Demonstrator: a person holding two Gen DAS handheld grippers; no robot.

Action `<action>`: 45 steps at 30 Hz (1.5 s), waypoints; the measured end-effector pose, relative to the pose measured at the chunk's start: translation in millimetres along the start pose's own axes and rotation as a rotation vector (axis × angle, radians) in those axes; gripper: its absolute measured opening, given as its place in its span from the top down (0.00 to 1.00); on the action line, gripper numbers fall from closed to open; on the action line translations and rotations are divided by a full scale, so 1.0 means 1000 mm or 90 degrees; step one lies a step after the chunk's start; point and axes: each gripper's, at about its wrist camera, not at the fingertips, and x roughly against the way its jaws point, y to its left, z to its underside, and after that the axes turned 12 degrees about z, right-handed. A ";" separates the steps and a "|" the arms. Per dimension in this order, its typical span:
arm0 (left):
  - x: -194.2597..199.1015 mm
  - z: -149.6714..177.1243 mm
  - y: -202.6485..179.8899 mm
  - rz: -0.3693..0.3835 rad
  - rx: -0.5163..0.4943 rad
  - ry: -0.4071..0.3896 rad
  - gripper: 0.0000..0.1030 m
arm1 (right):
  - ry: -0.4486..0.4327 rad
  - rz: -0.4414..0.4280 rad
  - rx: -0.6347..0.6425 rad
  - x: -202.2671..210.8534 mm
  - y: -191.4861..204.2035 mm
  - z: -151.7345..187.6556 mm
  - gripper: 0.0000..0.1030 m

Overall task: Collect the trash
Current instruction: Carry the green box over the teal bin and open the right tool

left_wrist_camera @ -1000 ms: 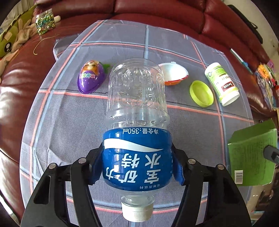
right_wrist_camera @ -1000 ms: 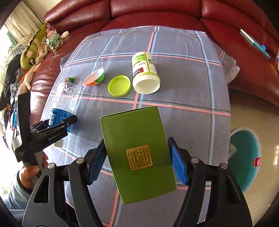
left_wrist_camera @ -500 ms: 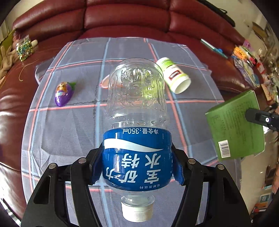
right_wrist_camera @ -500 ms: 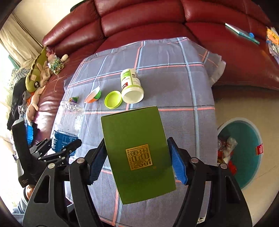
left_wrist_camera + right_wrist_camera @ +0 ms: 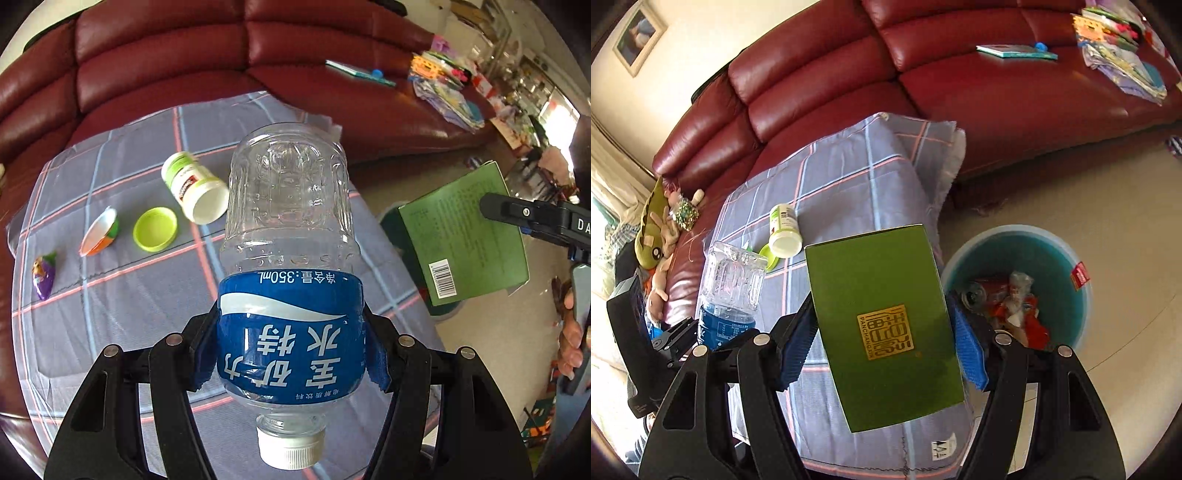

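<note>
My left gripper (image 5: 290,345) is shut on an empty clear water bottle (image 5: 290,229) with a blue label, cap toward the camera, held above the checked cloth (image 5: 110,295). The bottle also shows in the right wrist view (image 5: 731,284). My right gripper (image 5: 882,343) is shut on a flat green box (image 5: 882,317) with a gold seal, held beside a teal trash bin (image 5: 1060,273) that holds cans and wrappers. The box also shows in the left wrist view (image 5: 465,236). On the cloth lie a white-green jar (image 5: 194,188), a lime lid (image 5: 155,229), a half shell (image 5: 101,236) and a purple toy (image 5: 44,275).
A red leather sofa (image 5: 923,74) surrounds the cloth. Books and papers (image 5: 1123,48) lie on its right seat. Plush toys (image 5: 661,229) lie at the left. Tiled floor (image 5: 1126,203) lies around the bin.
Both grippers have swung right with their loads. The bin has come closer and more central in the right wrist view; the cloth items have slid left in the left wrist view.
</note>
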 end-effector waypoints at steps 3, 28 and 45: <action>-0.016 -0.006 -0.025 0.016 -0.027 0.020 0.37 | -0.009 0.011 -0.032 0.005 -0.031 0.002 0.37; -0.135 -0.052 -0.122 0.061 -0.136 0.135 0.37 | 0.033 0.100 -0.135 -0.057 -0.162 -0.008 0.26; -0.184 -0.054 -0.143 0.077 -0.140 0.195 0.36 | 0.052 0.106 -0.190 -0.052 -0.192 0.006 0.16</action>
